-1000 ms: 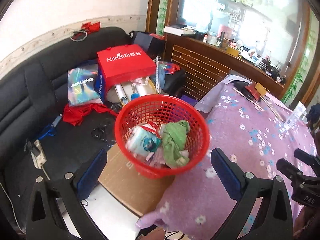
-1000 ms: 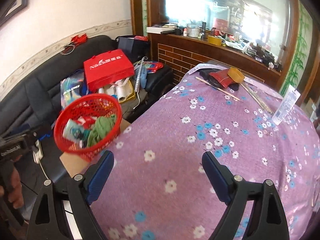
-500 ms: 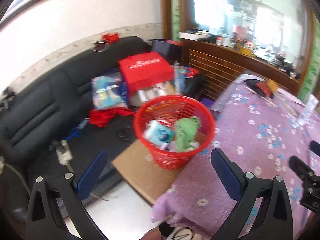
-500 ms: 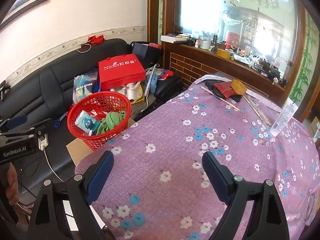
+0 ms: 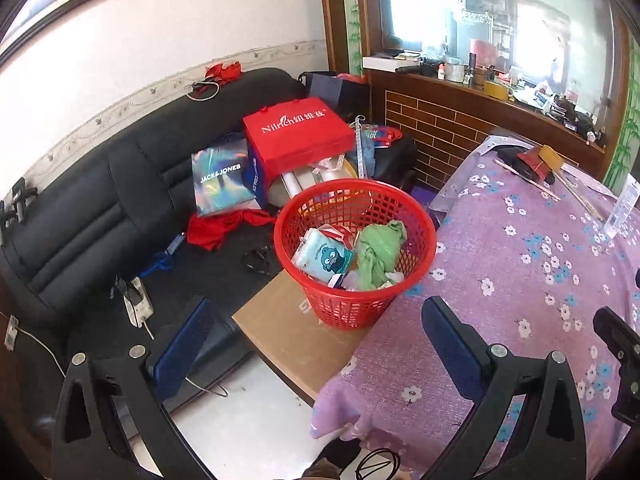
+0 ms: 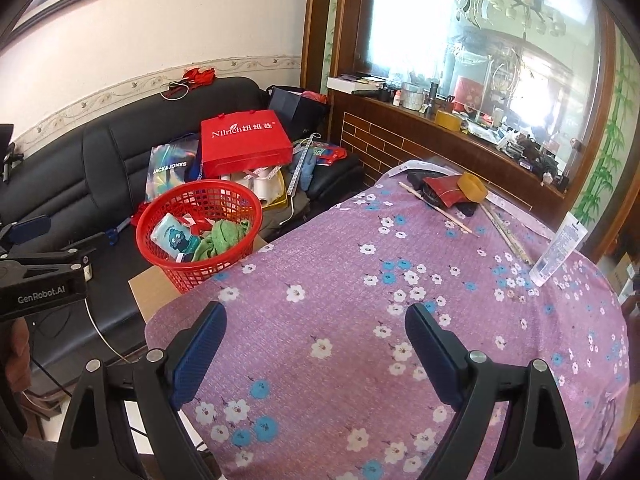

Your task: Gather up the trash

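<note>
Two hand-held grippers, both spread wide and empty, above a bench with a trash basket at its corner.

The red basket point(image 5: 354, 256) stands on a brown board point(image 5: 288, 336) at the edge of the bench's purple flowered cloth point(image 6: 400, 280), holding a green rag point(image 5: 376, 252) and a tissue pack point(image 5: 322, 256). The left gripper point(image 5: 316, 344) hangs near it; the right gripper point(image 6: 316, 350) hovers over the cloth. A black sofa point(image 5: 100, 200) carries a red bag point(image 5: 298, 136).

red basket point(image 5: 416, 216) of trash on cardboard box point(image 5: 296, 332), left gripper point(image 5: 316, 336) jaws apart
</note>
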